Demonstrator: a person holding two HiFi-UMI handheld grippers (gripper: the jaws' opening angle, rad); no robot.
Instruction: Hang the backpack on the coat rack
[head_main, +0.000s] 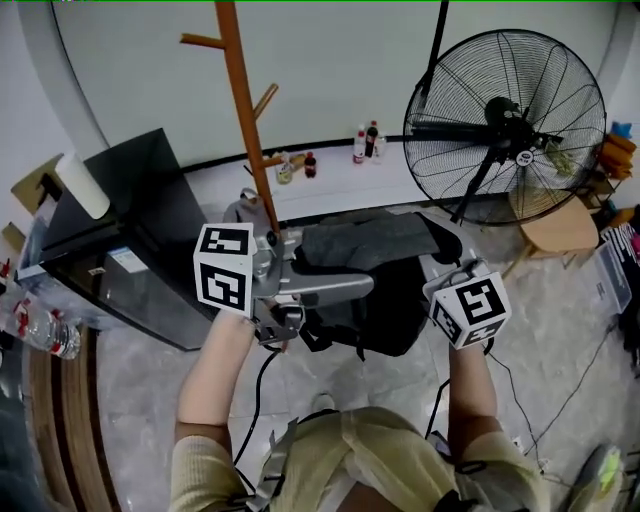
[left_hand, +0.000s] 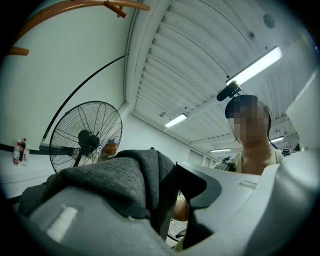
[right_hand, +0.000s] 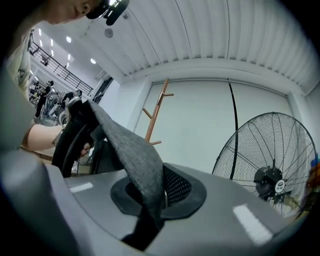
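The backpack (head_main: 372, 242), held at frame centre beside the coat rack (head_main: 245, 110), is clamped by fabric in the left gripper (head_main: 362, 288) and right gripper (head_main: 442, 278); slippage from these thin holds may be expected; the upper-left pegs may be missed.

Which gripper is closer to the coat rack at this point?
Left. The left gripper grips the backpack close beside the coat rack; the right gripper holds the backpack's other side, farther off, toward the fan.

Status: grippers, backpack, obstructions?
Left gripper, right gripper shut on grey-black fabric backpack. Not yet on orange wooden coat rack. Black wire fan stands right, apart.
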